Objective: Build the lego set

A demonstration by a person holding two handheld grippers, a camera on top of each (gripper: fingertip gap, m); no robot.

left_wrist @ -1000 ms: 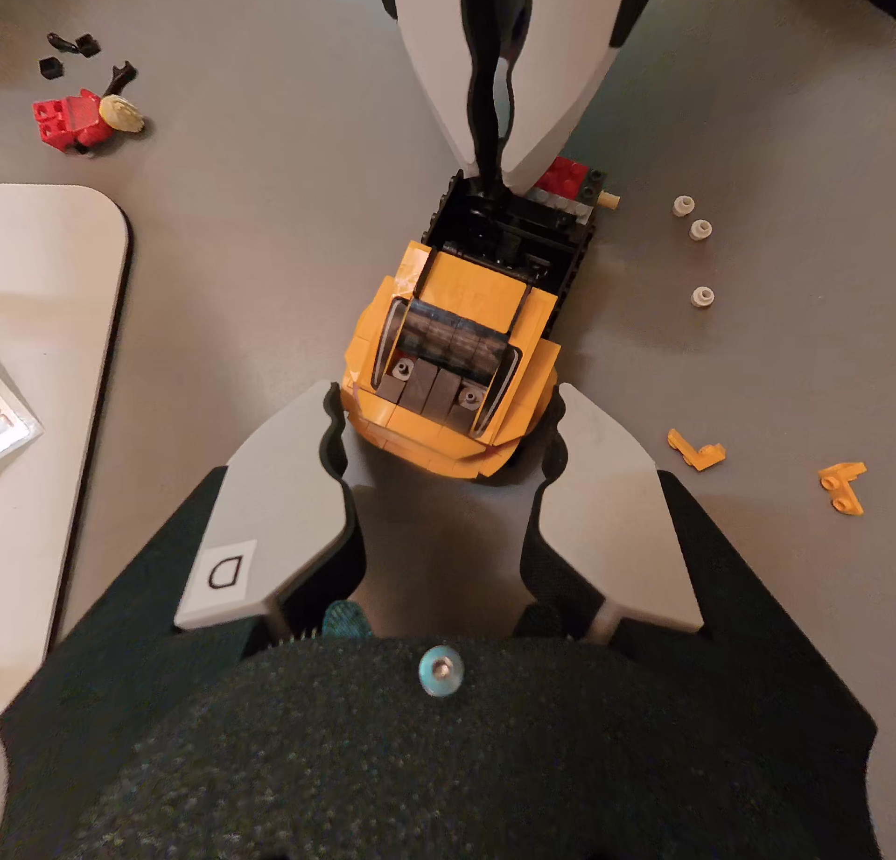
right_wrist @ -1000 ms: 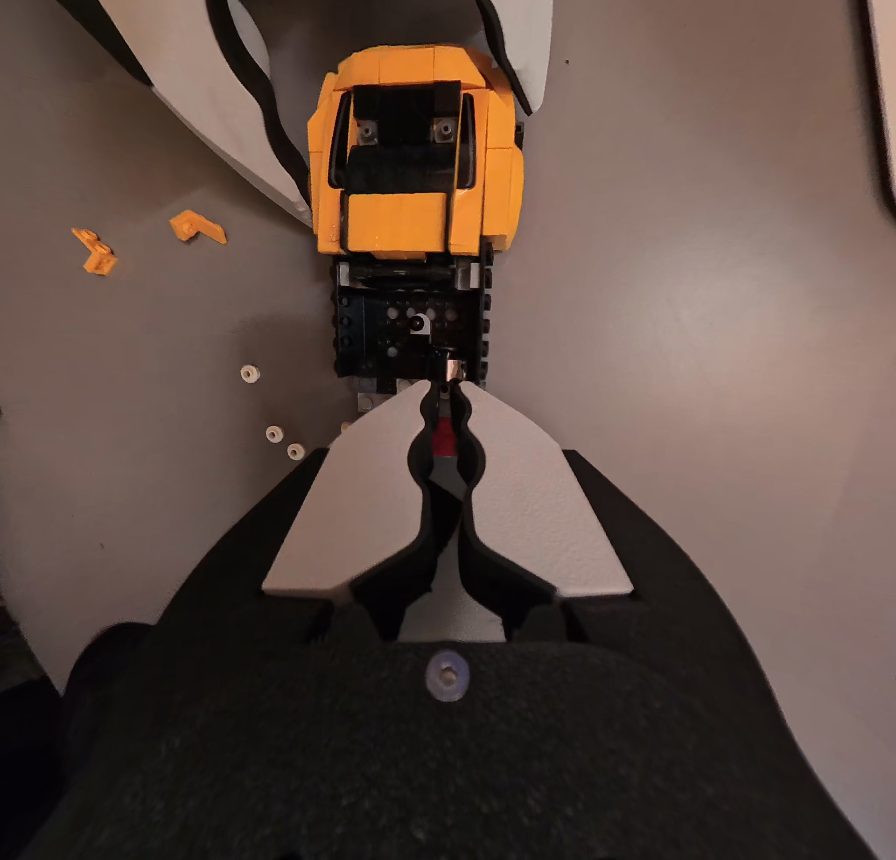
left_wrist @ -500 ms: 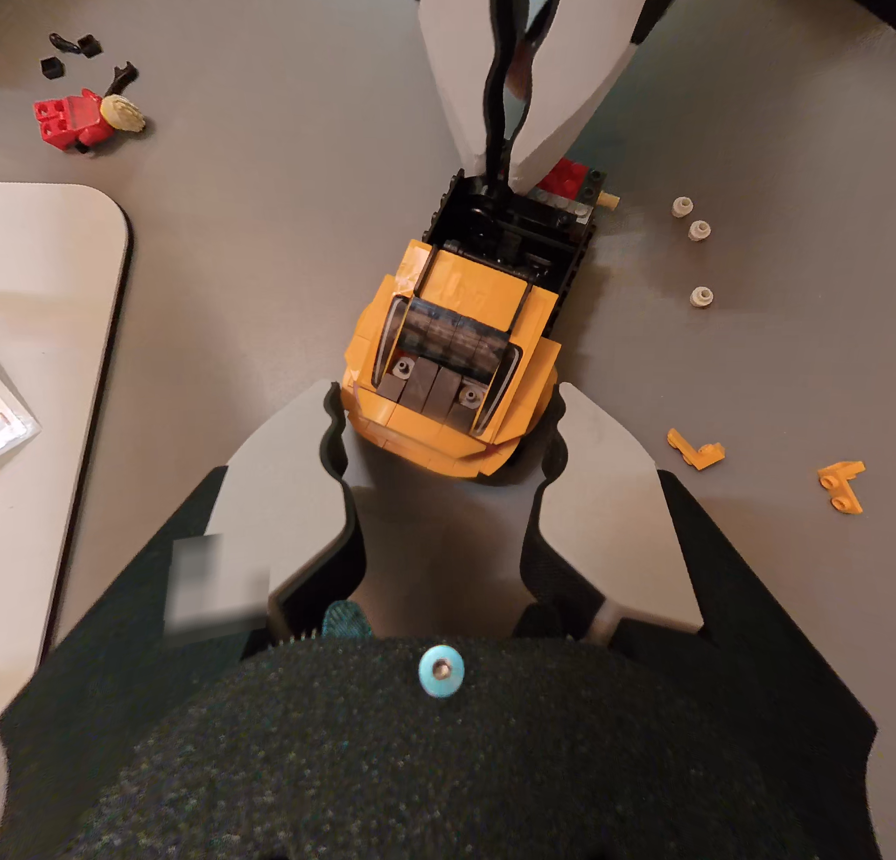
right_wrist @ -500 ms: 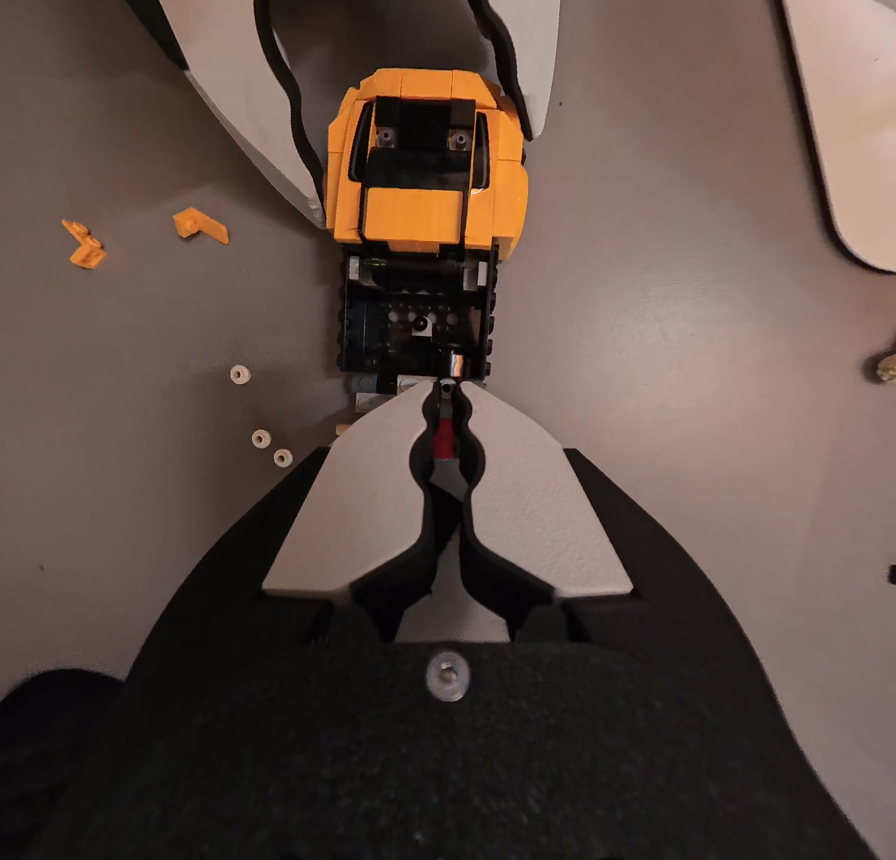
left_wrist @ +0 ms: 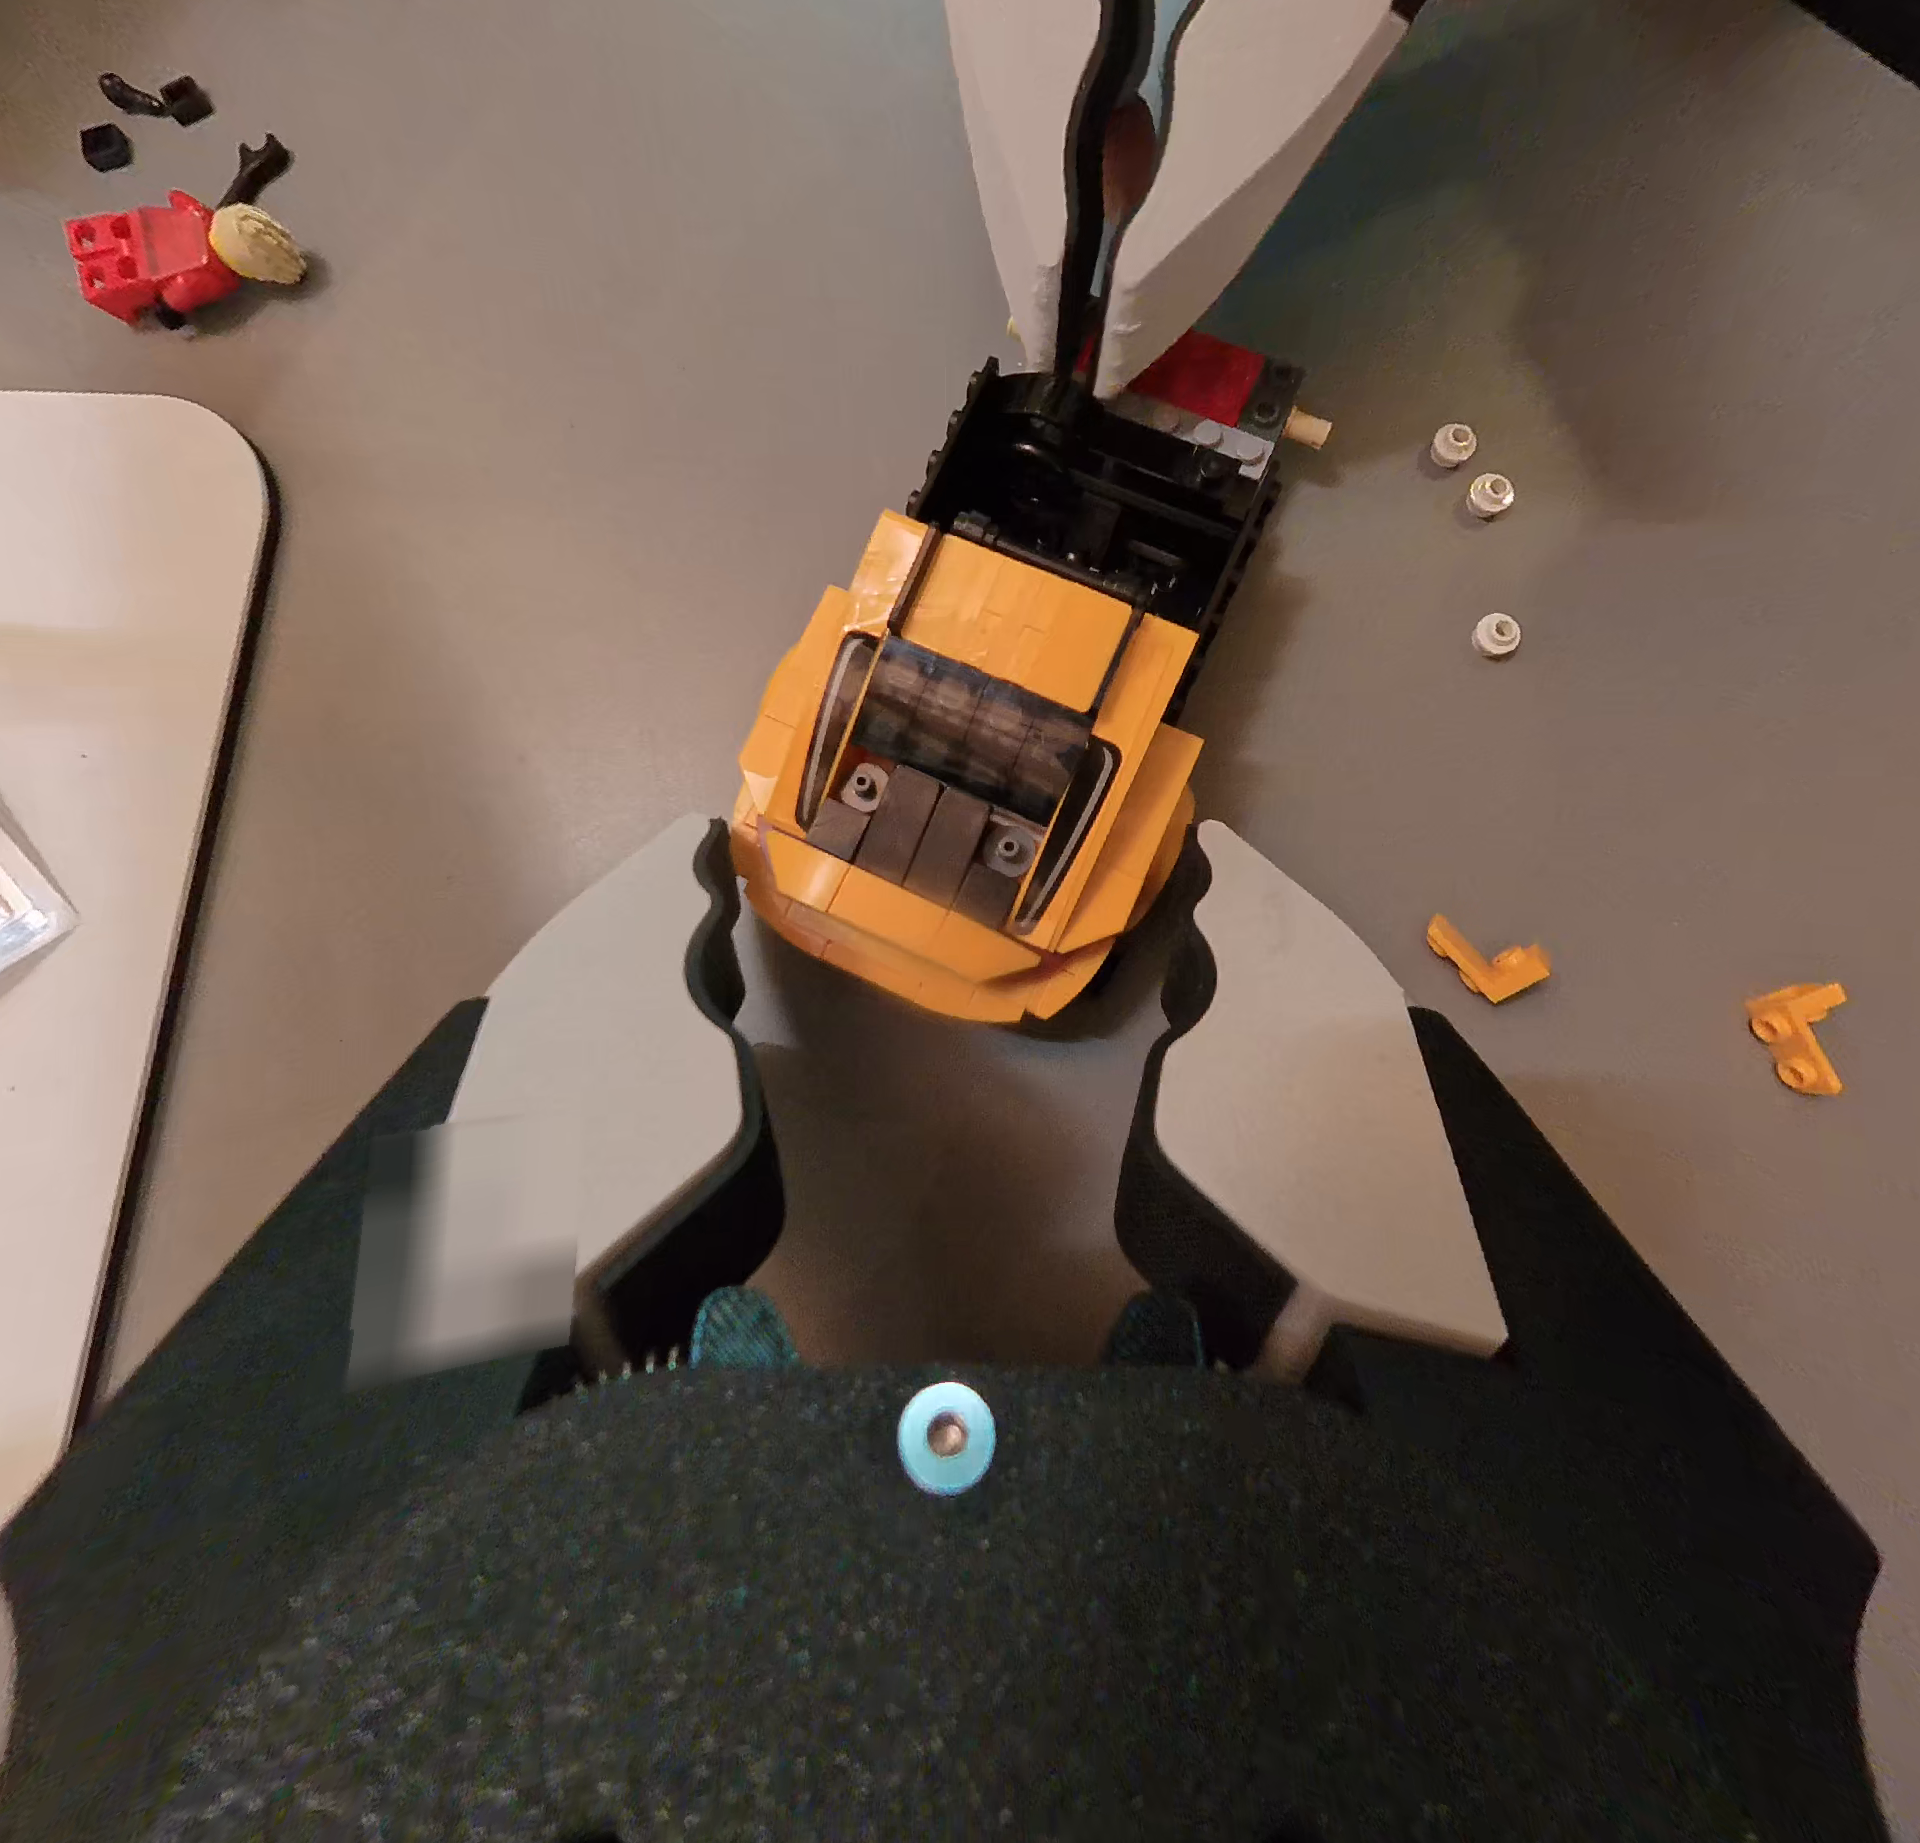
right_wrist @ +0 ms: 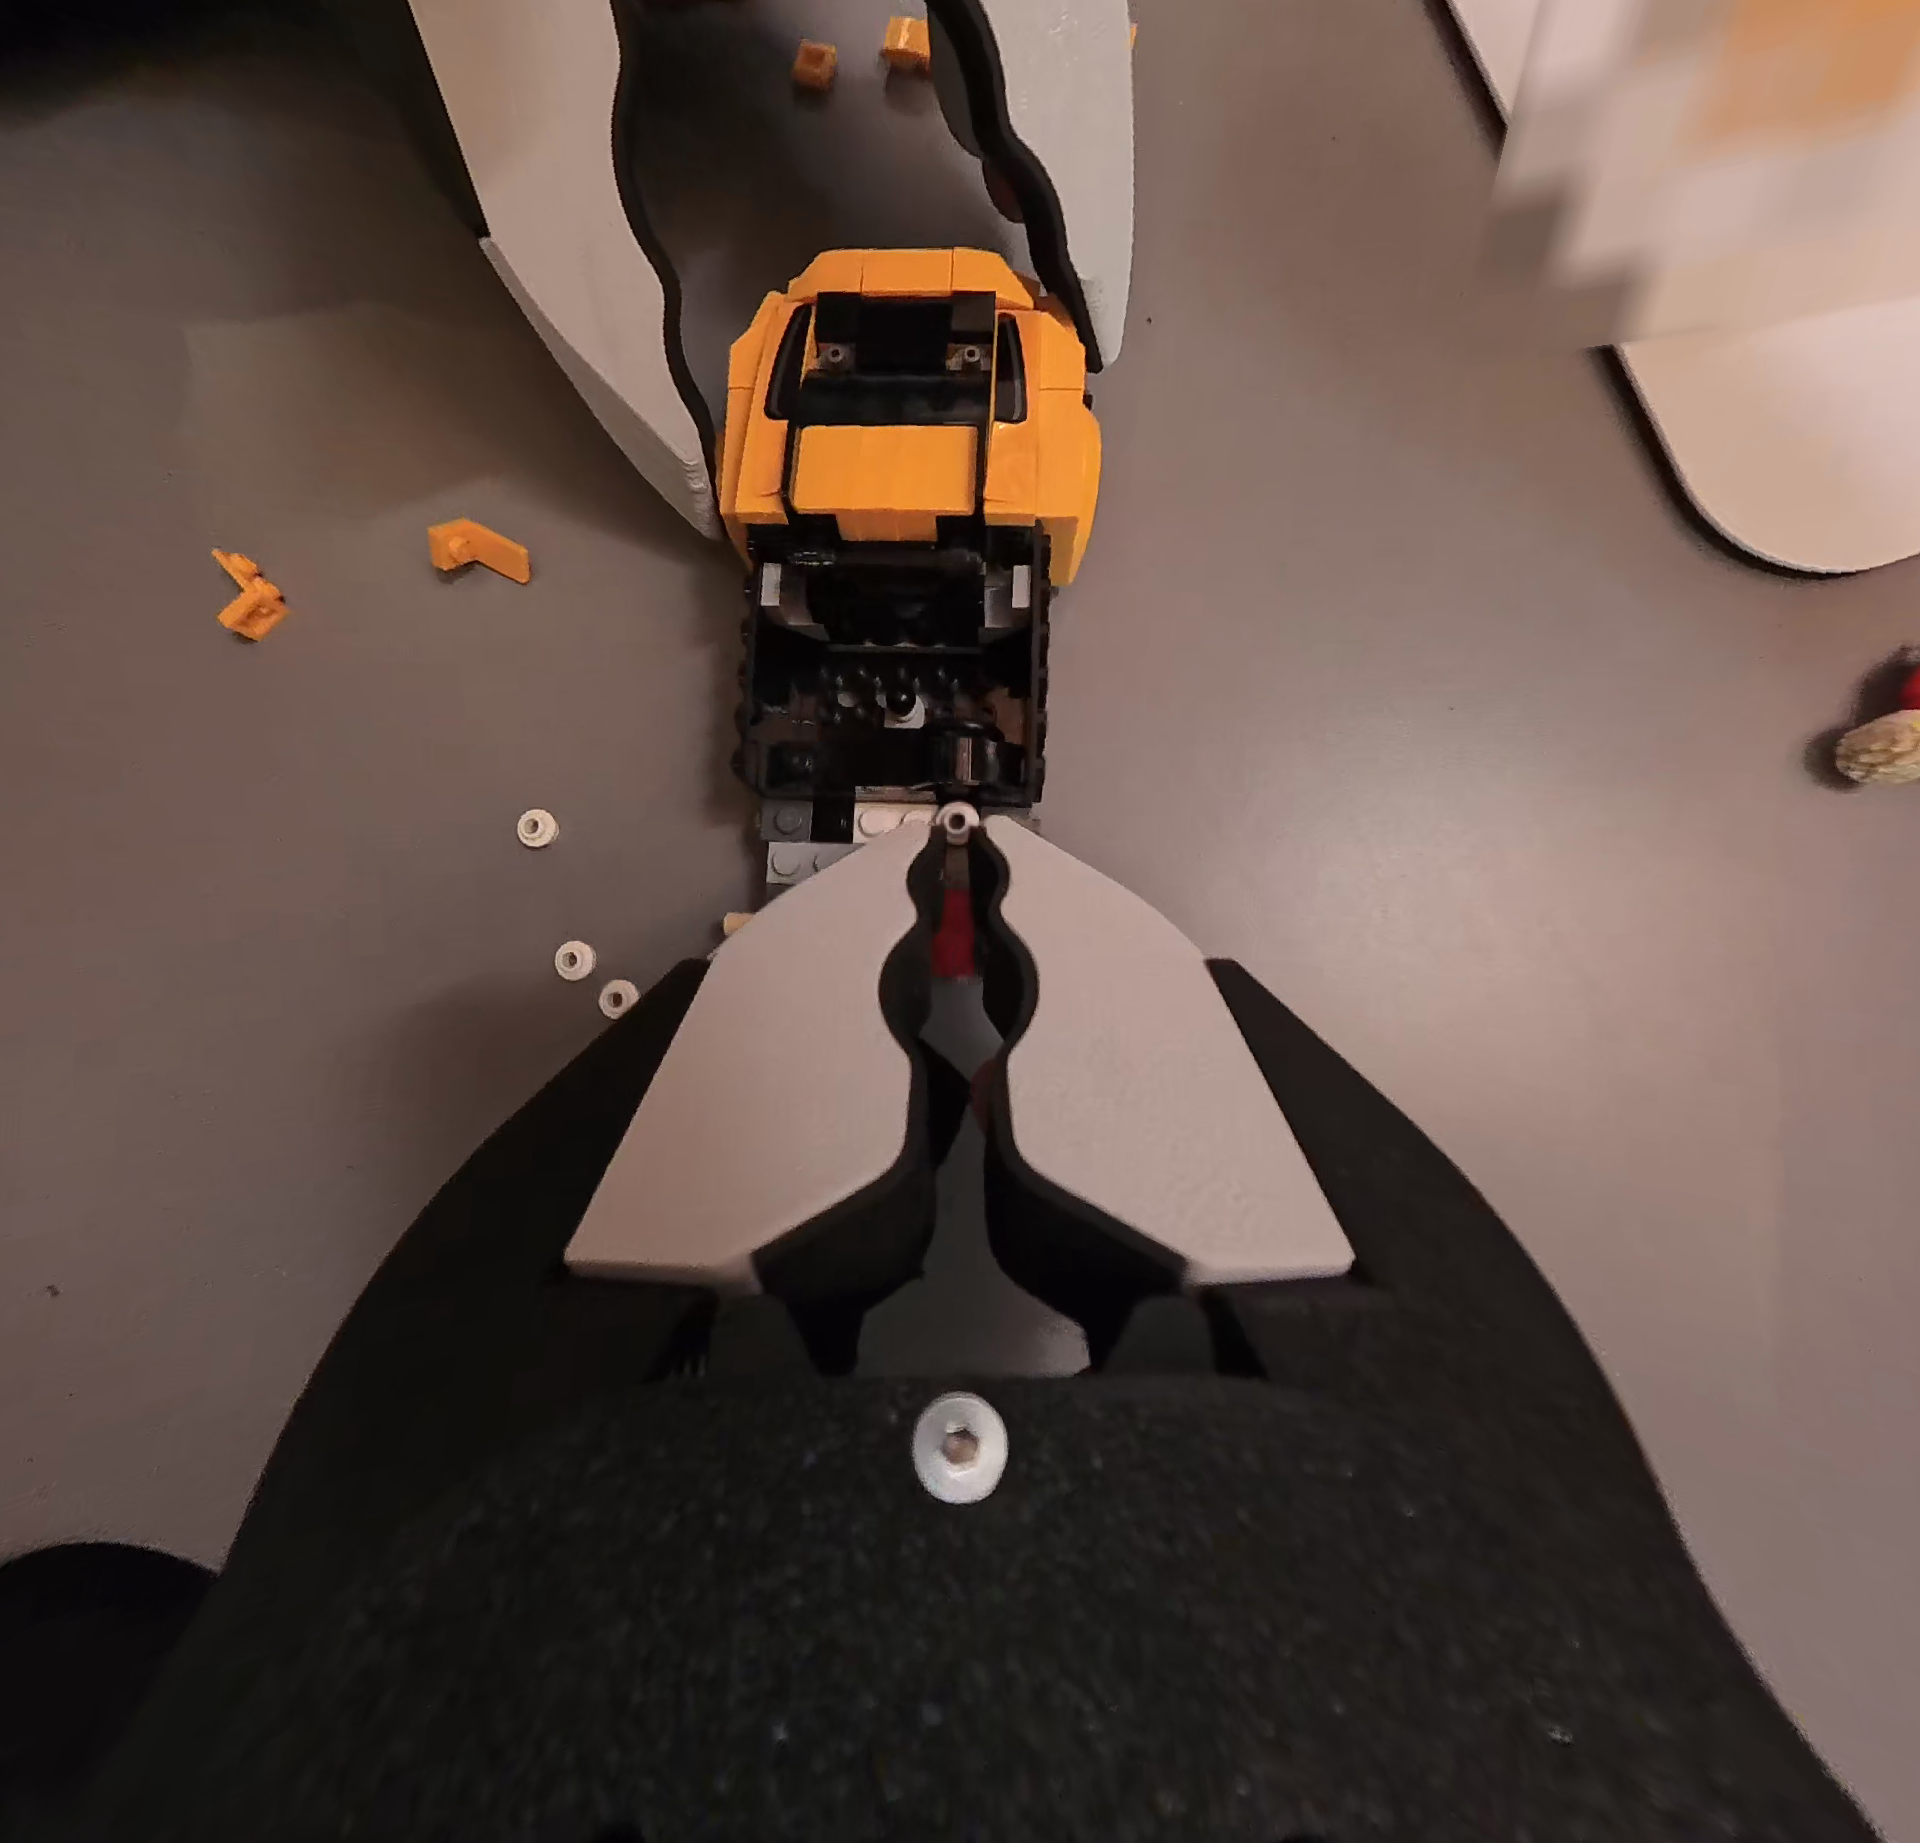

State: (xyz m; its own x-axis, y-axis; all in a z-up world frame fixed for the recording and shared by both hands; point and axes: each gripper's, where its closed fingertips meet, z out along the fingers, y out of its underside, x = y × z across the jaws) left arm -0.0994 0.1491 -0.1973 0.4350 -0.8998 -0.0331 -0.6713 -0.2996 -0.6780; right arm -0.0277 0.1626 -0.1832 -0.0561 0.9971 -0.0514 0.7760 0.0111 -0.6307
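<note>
An orange brick car (left_wrist: 987,754) with an open black rear chassis (right_wrist: 894,692) stands on the grey table (left_wrist: 520,546). My left gripper (left_wrist: 956,858) spans the car's nose, and both pads touch its sides. The right wrist view shows its fingers (right_wrist: 582,235) on either side of the car (right_wrist: 904,443). My right gripper (right_wrist: 956,837) is nearly shut at the car's rear edge, with a small light round piece (right_wrist: 956,819) pinched at its tips. In the left wrist view the right gripper (left_wrist: 1086,339) hangs over the chassis, beside a red brick (left_wrist: 1195,380).
Three small light round studs (left_wrist: 1491,494) and two orange angle pieces (left_wrist: 1486,962) lie right of the car. A red figure with a tan head (left_wrist: 166,255) and black bits (left_wrist: 145,110) lie far left. A white board (left_wrist: 94,754) lies at the left edge. Across from one pair of fingers to the other is roughly 8 centimetres.
My right gripper has risen and drawn back from the black chassis, staying shut; the light round piece now shows at its tips. My left gripper and the car have not moved.
</note>
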